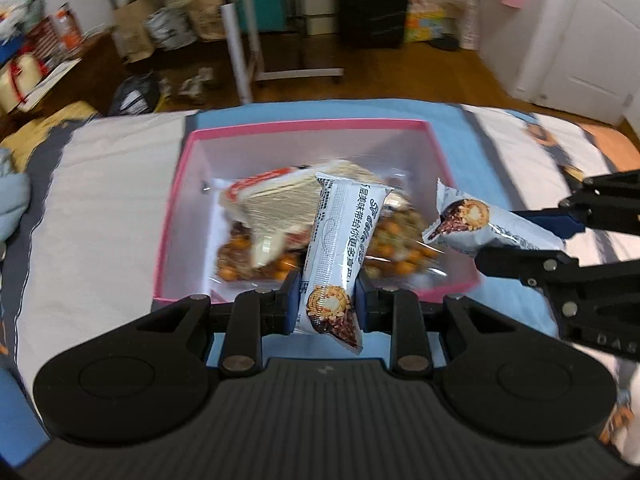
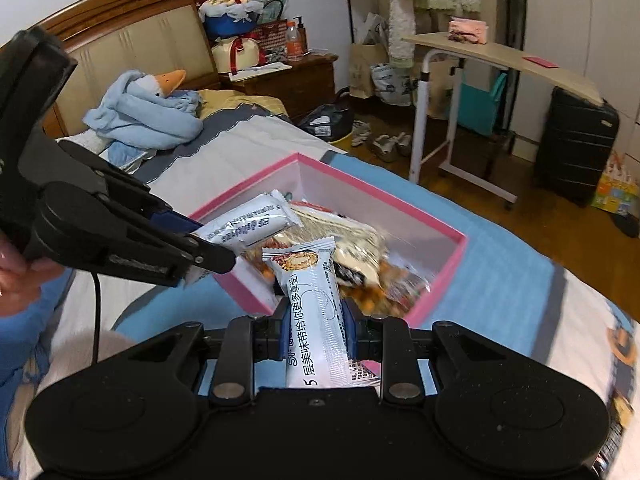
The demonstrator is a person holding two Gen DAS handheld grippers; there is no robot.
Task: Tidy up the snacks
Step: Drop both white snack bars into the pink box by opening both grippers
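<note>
A pink box sits on the bed and holds wafer packs and bags of orange nuts. My left gripper is shut on a white snack bar over the box's near edge; it also shows in the right wrist view. My right gripper is shut on a second white snack bar, which shows at the box's right side in the left wrist view.
The bed has a white and blue cover. A blue plush goose lies near the headboard. Beyond the bed stand a rolling side table, a black suitcase, a nightstand and floor clutter.
</note>
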